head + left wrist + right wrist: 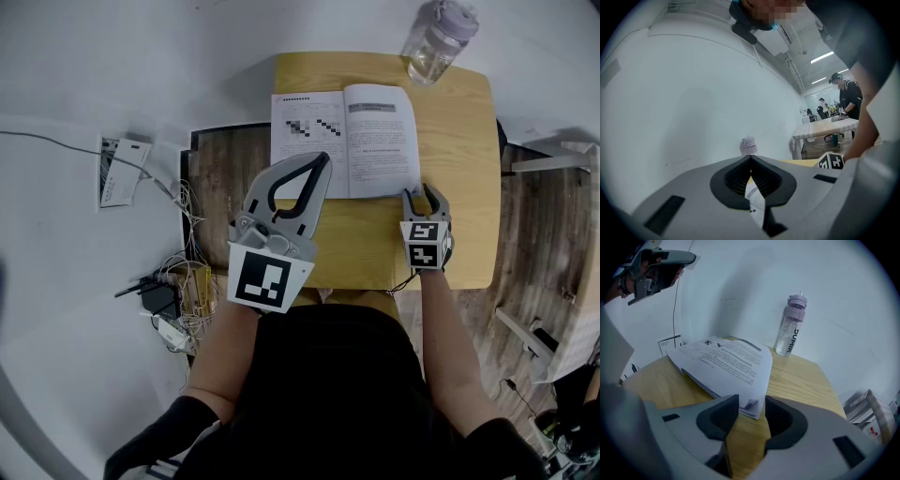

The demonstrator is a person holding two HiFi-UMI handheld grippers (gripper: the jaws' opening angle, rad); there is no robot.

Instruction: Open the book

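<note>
**Fig.** Head view w/ both gripper views; positions given rel. to the book.

- **Counter** (459, 169): light wood. It carried the book (345, 141), which lay open and flat, printed pages up.
- **Left hand-held gripper** (322, 161): hung over the book's near left page, tips approx. above the gutter. Jaws were together at the tips w/ nothing gripped. In the left gripper view a strip of printed page showed thru the slot behind the tips.
- **Right hand-held gripper** (424, 192): sat at the book's near right corner, tilted down. Jaws stood wide apart w/ that corner btw. them, pads not closed on it.
- **Bottle** (439, 42): clear w/ a pale lilac cap, upright beyond the book's far right corner and apart from it.
- **Cable tangle** (183, 281): lay on the floor, well to the left of the book.
</note>
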